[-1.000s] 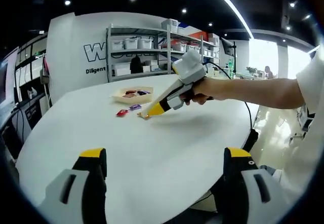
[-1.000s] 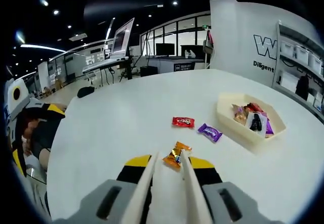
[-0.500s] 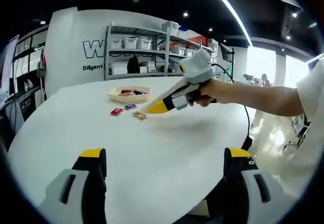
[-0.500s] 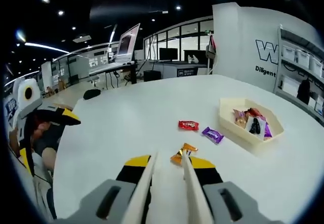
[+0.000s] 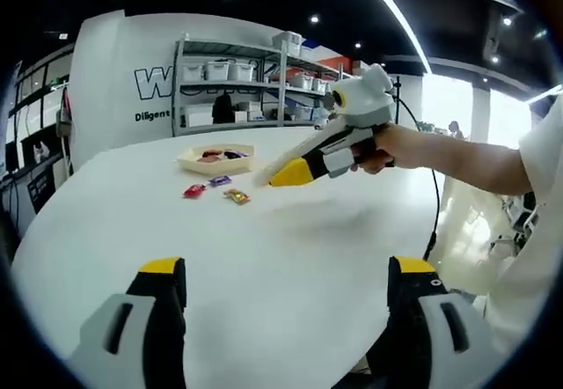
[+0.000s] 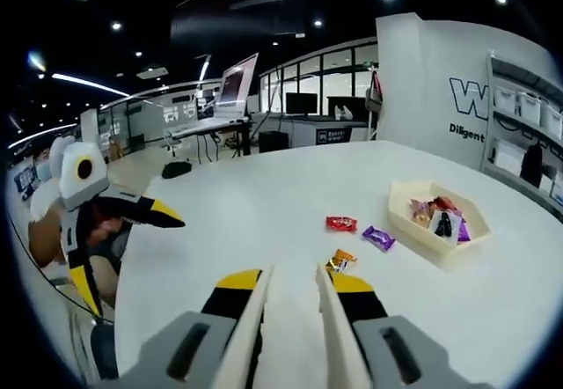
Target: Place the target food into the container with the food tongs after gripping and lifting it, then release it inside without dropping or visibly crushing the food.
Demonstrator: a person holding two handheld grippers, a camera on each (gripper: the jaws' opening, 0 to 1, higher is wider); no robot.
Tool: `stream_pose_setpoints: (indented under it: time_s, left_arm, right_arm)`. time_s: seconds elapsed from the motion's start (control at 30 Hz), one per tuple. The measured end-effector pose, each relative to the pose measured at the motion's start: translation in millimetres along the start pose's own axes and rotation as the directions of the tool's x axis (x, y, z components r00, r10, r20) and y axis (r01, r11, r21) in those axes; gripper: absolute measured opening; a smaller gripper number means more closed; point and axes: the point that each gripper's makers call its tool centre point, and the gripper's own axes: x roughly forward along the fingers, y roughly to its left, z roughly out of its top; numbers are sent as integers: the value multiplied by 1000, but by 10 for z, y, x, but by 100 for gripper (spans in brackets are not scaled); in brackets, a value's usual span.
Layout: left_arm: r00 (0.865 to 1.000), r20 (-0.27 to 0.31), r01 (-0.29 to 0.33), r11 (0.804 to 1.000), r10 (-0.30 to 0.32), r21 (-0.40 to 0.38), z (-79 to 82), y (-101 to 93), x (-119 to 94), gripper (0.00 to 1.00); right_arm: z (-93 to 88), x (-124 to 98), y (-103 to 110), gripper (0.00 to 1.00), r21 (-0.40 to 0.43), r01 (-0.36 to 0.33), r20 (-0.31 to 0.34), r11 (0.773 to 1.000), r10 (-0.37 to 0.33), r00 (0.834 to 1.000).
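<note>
An orange-wrapped candy point(image 6: 340, 260) lies on the white table point(image 6: 264, 204), just ahead and to the right of my right gripper's tong tips point(image 6: 293, 273). The tong blades stand slightly apart with nothing between them. A red candy point(image 6: 341, 223) and a purple candy point(image 6: 380, 238) lie beyond it, short of a cream hexagonal tray point(image 6: 420, 233) holding several wrapped sweets. In the left gripper view the right gripper point(image 5: 266, 179) hangs above the table, held by a hand, near the orange candy point(image 5: 235, 196). My left gripper point(image 5: 288, 276) is wide open at the table's near edge.
Shelving with white bins point(image 5: 237, 77) lines the wall behind the tray point(image 5: 215, 156). Desks with monitors point(image 6: 233, 90) stand beyond the table's far side. The left gripper point(image 6: 132, 261) hovers off the table's left edge in the right gripper view.
My right gripper has lifted and drawn back from the orange candy, which stays on the table. The tong tips were right at the candy one second ago.
</note>
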Motion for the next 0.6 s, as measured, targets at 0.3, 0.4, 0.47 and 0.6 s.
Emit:
stream_pose_setpoints:
  time_s: [0.3,0.4,0.47,0.6]
  left_arm:
    - [998,6,55,998,-55,-10,-1,-21,88,92]
    - [996,28,82,996,-82,-23,31,-48,101,90]
    - [996,26,84,996,-84,-8,38,-45,104,87]
    - [995,26,100,995,-100,-5,60,-75,117,87]
  right_arm:
    - [49,-188,221,21,-7,-36,43,999,36,998]
    - [66,-245,318,21,-7,-57,56,998,57,997]
    - [80,-268,365,21,-22,-62,62,998,63,996]
    - [133,-337,469,21,-22,-81,81,996,83,993]
